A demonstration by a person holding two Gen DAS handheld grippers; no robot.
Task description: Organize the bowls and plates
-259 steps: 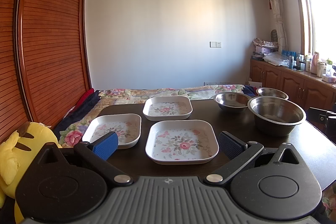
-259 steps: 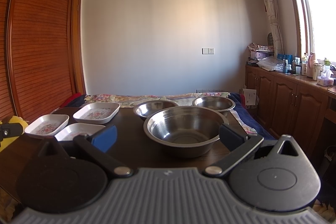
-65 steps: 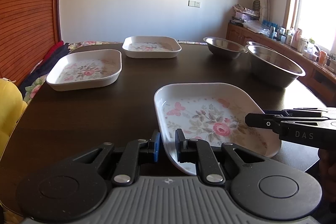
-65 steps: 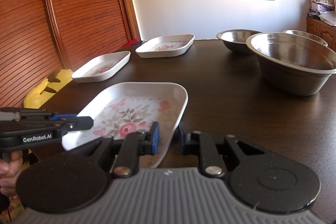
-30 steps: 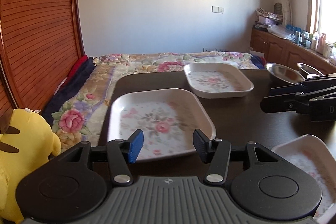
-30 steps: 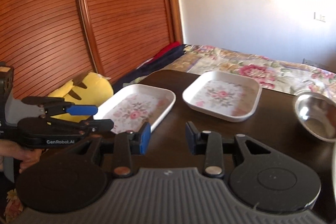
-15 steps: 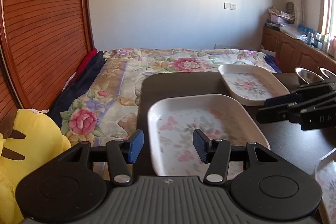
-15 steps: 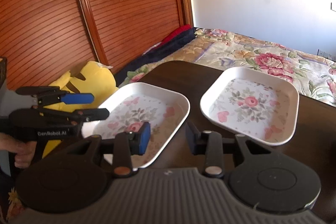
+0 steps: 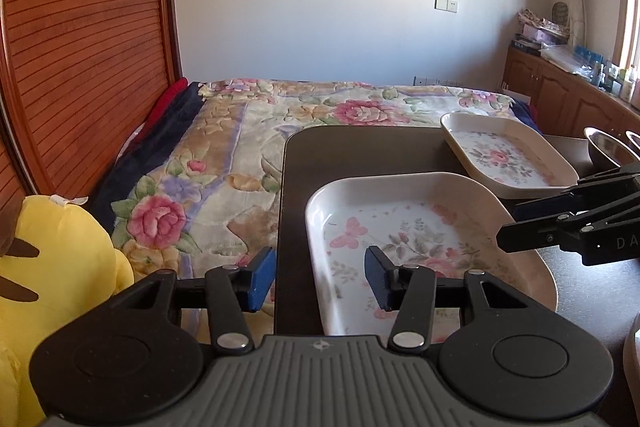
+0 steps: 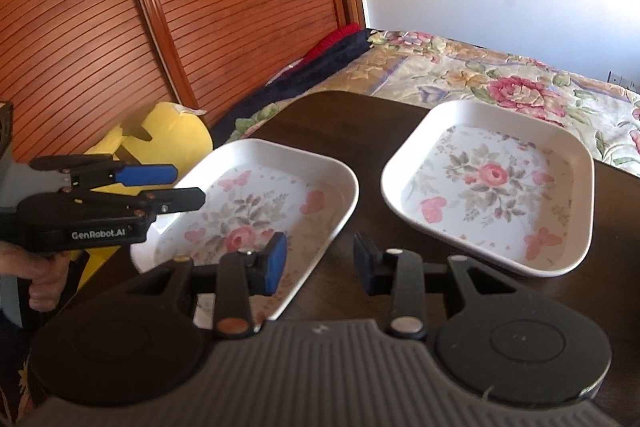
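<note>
Your left tool (image 9: 320, 279), jaws closing but empty, straddles the near plate's (image 9: 404, 227) left rim; right tool (image 10: 318, 263), part-open and empty, apparently brackets its opposite rim.

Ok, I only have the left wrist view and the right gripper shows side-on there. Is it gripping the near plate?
Observer: No. In the right wrist view the right gripper is open around the near plate's right rim. Its blue pad is over the inside and the other pad is over the table. Neither pad is pressing on the rim.
Operator: From here the far plate looks like it butts against the near one. Does it?
Observer: No. A strip of bare table separates the far plate from the near plate, so they sit apart.
</note>
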